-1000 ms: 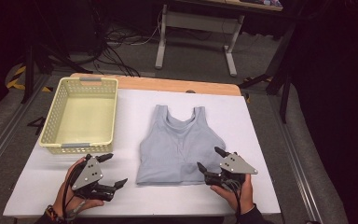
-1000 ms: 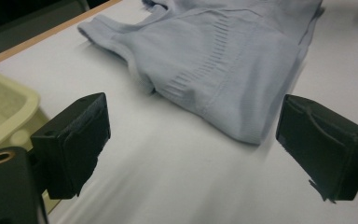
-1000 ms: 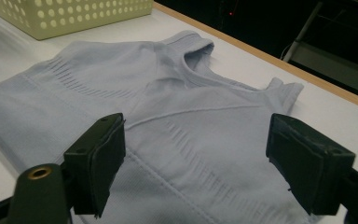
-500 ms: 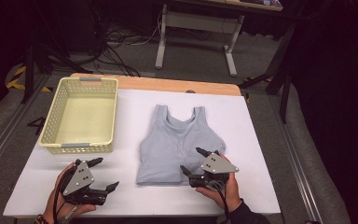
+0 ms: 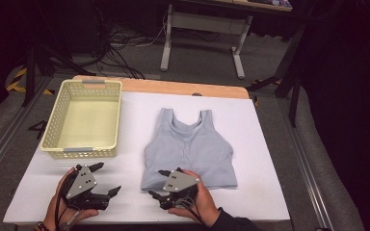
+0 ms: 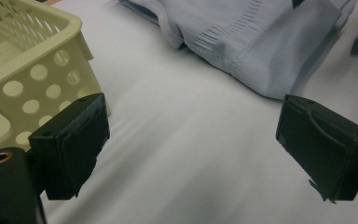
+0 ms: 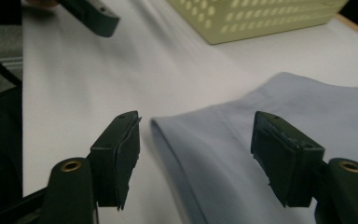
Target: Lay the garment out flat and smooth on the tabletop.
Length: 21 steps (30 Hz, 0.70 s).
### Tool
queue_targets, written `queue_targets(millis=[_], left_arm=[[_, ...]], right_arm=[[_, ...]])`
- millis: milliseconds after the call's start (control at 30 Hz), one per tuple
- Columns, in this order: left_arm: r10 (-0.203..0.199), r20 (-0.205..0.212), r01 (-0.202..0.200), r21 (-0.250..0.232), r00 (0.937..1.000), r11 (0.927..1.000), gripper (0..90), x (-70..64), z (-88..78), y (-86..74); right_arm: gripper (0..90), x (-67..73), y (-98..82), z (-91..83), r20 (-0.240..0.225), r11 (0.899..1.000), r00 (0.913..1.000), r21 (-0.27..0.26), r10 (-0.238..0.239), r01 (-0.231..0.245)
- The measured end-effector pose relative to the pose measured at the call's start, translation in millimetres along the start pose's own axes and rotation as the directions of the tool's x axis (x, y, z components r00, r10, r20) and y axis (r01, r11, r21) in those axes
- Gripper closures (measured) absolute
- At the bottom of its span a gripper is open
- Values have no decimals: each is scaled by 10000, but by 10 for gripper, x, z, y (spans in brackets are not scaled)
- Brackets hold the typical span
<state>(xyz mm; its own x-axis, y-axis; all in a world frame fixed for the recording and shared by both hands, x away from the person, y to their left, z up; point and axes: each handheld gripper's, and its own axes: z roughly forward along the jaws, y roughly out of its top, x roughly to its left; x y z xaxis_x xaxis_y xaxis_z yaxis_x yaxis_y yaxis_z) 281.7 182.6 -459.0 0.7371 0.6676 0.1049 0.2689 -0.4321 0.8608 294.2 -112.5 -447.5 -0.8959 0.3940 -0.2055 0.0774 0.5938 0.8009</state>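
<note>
1. Two tongs low over the white surface [image 5: 270, 144], both at its near edge, each in a hand coming in from 6 o'clock.
2. Top [image 5: 189, 150]: pale blue-grey, sleeveless, lying flat near the middle of the surface, straps toward 12 o'clock, hem toward 6.
3. Right tongs [image 5: 158, 183]: at the hem's near-left corner, pointing toward 9 o'clock. Jaws apart, and they have just been closing. In the right gripper view [image 7: 196, 158] the corner of the top [image 7: 279, 140] lies between the jaws; no pad presses on the cloth, so not gripped.
4. Left tongs [image 5: 107, 179]: at 7 o'clock from the top, well clear of it, pointing toward 3 o'clock. Jaws wide apart, with bare surface [image 6: 182, 163] between them in the left gripper view [image 6: 191, 149].
5. Basket [image 5: 65, 150]: pale yellow, perforated walls, at 9 o'clock from the top and apart from it. Its near wall lies just at 12 o'clock from the left tongs; in the left gripper view a basket [image 6: 42, 74] corner shows behind the left-hand jaw.
6. Top [image 6: 261, 51] hem also in the left gripper view, up toward 1 o'clock, ribbed edge showing.
</note>
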Motion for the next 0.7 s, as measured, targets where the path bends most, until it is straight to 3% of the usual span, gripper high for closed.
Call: queue_targets(millis=[100,167,300,367,467,600,700], left_arm=[[-208,-333,210,70,9992,9998,123,13,-3,-11],[-426,-289,427,43,9987,9991,125,40,-10,-25],[-446,-279,447,45,9986,9990,126,43,-12,-25],[-349,-232,351,66,9991,9994,126,30,-5,-18],[-316,-85,317,142,9995,9994,141,8,23,-11],[-317,116,314,256,9994,9992,149,-27,67,-3],[-388,132,384,340,9992,9987,153,-35,88,2]], right_arm=[[332,72,50,180,-44,9990,9997,372,-236,238],[338,76,60,290,-45,9982,9999,588,-109,112],[404,42,25,462,20,9928,9999,1194,113,-115],[460,18,29,455,57,9924,9999,1226,141,-147],[599,-28,9,439,-325,9911,9987,1288,388,-343],[808,-61,-12,409,-112,9909,9995,1321,283,-266],[836,-98,-27,376,-206,9912,9992,1286,354,-324]])
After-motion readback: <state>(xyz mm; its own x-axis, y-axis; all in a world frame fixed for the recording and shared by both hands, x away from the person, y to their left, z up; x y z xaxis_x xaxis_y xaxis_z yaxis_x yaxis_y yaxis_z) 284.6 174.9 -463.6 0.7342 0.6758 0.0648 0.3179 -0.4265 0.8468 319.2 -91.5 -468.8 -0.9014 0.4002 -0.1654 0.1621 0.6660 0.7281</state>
